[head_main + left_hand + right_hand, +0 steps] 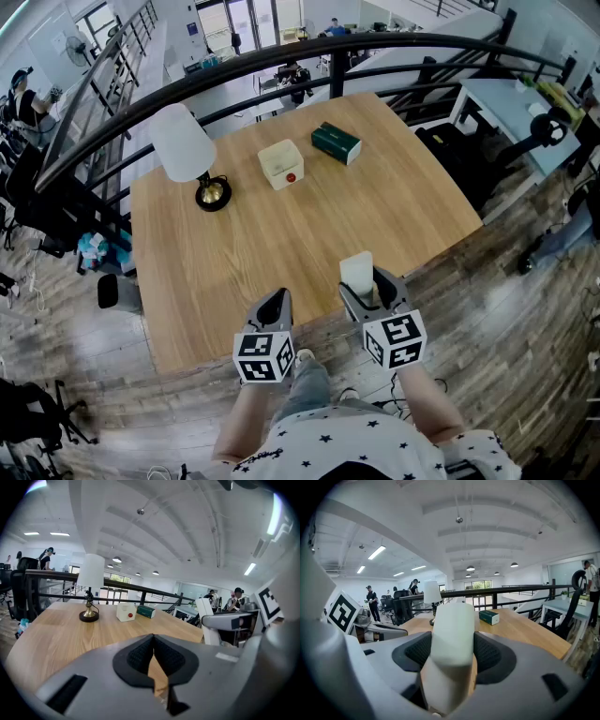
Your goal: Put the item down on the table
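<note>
Currently the right gripper (372, 289) clamps the white item (452, 634), whose long axis sticks up out of the jaws, right at the near edge of the table (281, 244). Left gripper (273, 317) sits just beside it, pinched closed on nothing. Bare wood lies just ahead of and below the item, so the set-down probably goes forward and down, with the lamp (187, 155) well apart.

Grey moulded left gripper (275, 300) and right gripper (374, 287), each with black ribbed pads (138, 657) and a white cube (263, 356) bearing black square markers. White short-sleeved shirt (349, 448) scattered with small black stars. Grey-blue trousers (306, 384) below.
</note>
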`<state>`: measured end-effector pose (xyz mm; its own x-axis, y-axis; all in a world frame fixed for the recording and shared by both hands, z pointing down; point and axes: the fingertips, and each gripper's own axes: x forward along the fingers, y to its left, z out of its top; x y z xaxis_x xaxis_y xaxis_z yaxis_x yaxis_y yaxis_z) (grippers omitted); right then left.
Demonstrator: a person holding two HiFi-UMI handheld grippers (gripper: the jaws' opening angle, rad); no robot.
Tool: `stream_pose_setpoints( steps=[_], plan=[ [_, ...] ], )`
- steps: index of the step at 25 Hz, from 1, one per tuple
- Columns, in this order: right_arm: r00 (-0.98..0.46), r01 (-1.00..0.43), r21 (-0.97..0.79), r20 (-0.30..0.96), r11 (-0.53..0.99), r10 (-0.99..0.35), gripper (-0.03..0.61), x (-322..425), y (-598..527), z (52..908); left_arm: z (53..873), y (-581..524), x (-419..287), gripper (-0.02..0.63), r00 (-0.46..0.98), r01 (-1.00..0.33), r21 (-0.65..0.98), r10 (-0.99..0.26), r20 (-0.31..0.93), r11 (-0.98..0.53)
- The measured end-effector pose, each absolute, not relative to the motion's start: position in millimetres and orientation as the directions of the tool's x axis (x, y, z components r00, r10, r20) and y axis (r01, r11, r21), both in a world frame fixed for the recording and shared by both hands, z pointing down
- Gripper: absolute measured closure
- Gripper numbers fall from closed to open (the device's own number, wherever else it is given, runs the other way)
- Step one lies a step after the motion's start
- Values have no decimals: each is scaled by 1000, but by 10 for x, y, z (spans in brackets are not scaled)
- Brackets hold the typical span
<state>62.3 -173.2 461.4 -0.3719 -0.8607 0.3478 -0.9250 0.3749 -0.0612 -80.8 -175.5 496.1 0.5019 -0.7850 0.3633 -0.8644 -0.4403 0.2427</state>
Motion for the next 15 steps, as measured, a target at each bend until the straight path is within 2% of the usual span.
stream_pose_setpoints(
  steps=[4,10,15],
  plan=[
    [-377,-922,-44,319,384,-870,302,711,-808,4646,5057,-814,-741,601,489,-869,270,-804,339,-415],
    [-404,-910,-55,329,410,-854,302,1011,668,4745,5300,752,-415,601,445,-890,287,-808,386,-354],
    [-423,-901,-56,331,430,-843,302,1161,1382,4696,5211,1567,-261,601,439,-891,306,-810,388,-336]
  ],
)
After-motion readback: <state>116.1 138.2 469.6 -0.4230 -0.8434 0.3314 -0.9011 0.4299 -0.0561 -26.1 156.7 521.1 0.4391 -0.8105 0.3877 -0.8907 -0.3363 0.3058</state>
